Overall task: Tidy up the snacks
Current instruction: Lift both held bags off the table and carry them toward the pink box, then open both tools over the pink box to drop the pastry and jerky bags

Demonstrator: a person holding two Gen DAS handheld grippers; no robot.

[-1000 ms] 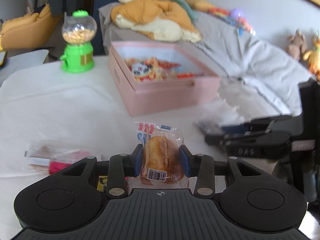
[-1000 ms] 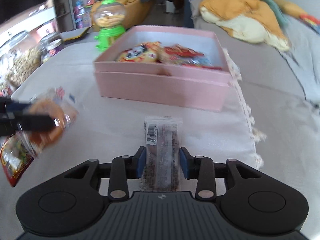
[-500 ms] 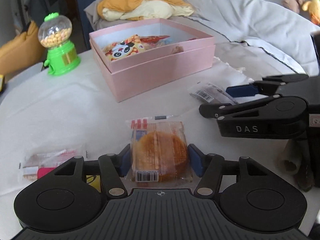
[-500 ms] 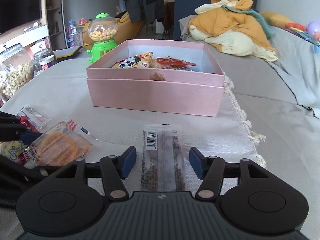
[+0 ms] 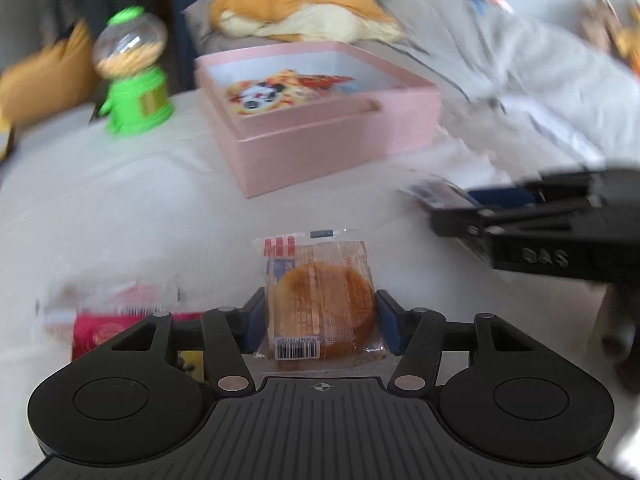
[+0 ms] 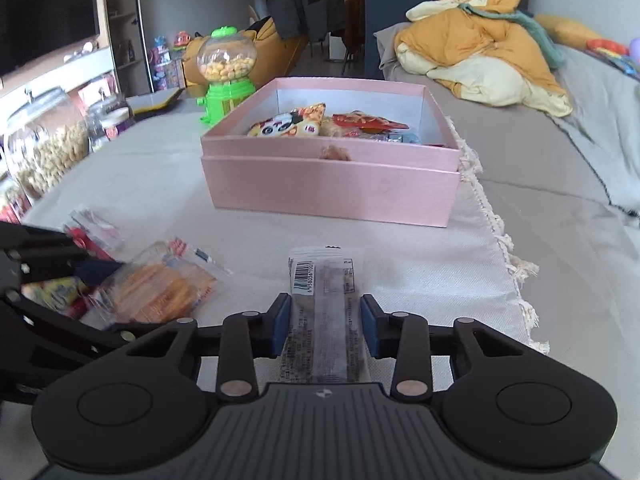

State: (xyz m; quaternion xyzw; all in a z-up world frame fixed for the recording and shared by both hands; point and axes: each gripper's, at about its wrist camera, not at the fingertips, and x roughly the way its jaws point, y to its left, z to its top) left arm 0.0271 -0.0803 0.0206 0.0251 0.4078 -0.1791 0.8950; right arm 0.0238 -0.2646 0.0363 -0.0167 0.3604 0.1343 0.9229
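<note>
right gripper (image 6: 324,330) clenched on clear bar packet (image 6: 323,312), jaws just closing, long axis straight ahead toward pink box (image 6: 332,192) | left gripper (image 5: 320,320) grasping round cake packet (image 5: 320,304), box ahead and slightly right, farther off | versus half a second ago: right jaws then stood clear of bar

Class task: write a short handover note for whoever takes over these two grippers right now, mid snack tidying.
Left gripper: jaws have just been closing on the round cake packet, pads at its sides.
Right gripper: has just closed on the long dark snack bar.
Pink box: open on the cloth ahead, several snacks already inside.
Left to do: carry both packets into the box, then the red packet and others lying at the left.
</note>
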